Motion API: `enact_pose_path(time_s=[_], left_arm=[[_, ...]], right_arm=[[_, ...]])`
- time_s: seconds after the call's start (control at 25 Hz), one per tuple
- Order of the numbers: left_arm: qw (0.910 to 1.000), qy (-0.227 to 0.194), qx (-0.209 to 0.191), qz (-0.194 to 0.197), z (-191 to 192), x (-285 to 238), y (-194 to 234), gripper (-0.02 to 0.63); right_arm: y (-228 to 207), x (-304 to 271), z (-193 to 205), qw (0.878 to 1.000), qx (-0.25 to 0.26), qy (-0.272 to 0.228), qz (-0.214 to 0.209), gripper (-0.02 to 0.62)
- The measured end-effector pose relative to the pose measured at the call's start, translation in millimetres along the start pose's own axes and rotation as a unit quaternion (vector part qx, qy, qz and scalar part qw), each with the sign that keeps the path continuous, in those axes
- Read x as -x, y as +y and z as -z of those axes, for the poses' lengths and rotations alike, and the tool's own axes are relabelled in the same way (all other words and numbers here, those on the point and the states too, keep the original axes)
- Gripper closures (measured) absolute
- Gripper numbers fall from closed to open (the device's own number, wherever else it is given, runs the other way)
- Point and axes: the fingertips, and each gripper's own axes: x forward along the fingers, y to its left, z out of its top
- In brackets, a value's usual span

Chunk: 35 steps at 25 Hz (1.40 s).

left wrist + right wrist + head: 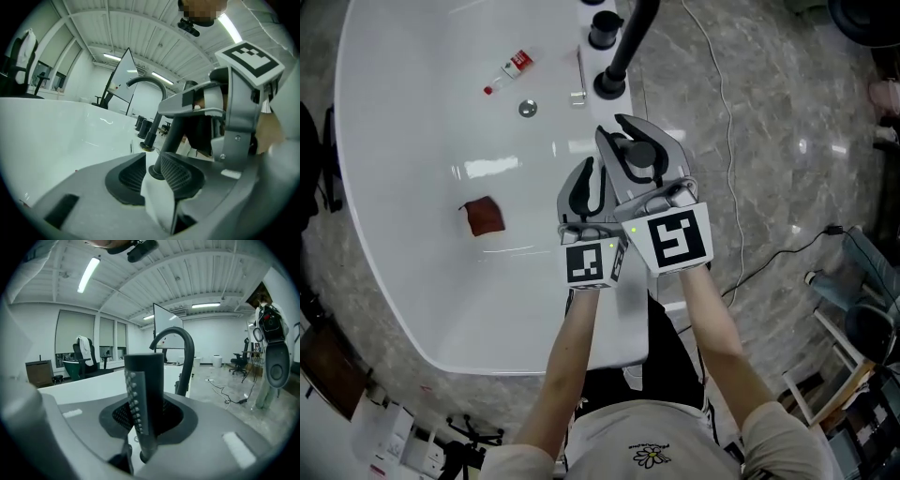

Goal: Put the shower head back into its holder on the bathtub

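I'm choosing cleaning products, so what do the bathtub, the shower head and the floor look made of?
Bathtub: glossy white, probably acrylic or enamel; sharp light reflections show on it. Shower head: matte black, metal or plastic, unclear; its strip of small grey nubs looks rubbery. Floor: polished grey veined stone or stone-look tile, with bright reflections.

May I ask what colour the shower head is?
The shower head is black with a grey nozzle strip; clearest in right gripper view.

Grey right hand-held gripper (639, 141); black-white marker cube (675, 236).
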Motion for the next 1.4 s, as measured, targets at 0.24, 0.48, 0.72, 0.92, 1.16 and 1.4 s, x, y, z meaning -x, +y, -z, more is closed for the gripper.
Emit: enact_pose_path(time_s=[0.24, 0.48, 0.72, 0.92, 1.16, 1.4], left_arm=[[0.9994, 0.021, 0.002, -0.027, 8.4, -1.0, 12.2, 0.515], [0.9986, 0.014, -0.033, -0.038, -23.3, 18.9, 14.3, 0.517], [0.995, -0.08, -0.044, -0.042, -125.3, 62.0, 4.0, 0.546], [0.9817, -0.18, -0.063, 0.004, -237.6, 130.6, -39.0, 0.607], [0.9615, -0.256, -0.068, 0.072, -323.6, 256.3, -84.0, 0.607], [0.95, -0.287, -0.073, 0.1, -351.7, 368.8, -98.9, 0.607]], right_arm=[[3.6, -2.9, 15.6, 0.999, -0.008, 0.047, 0.004, 0.497], [5.0, 6.1, 1.8, 0.996, -0.025, 0.087, -0.007, 0.499], [4.9, 62.2, -82.6, 0.998, -0.054, 0.023, 0.029, 0.519], [19.5, 141.1, -183.3, 0.989, -0.106, -0.079, 0.066, 0.592], [85.0, 240.5, -270.3, 0.965, -0.177, -0.182, 0.061, 0.593], [160.9, 325.9, -295.5, 0.957, -0.19, -0.21, 0.069, 0.592]])
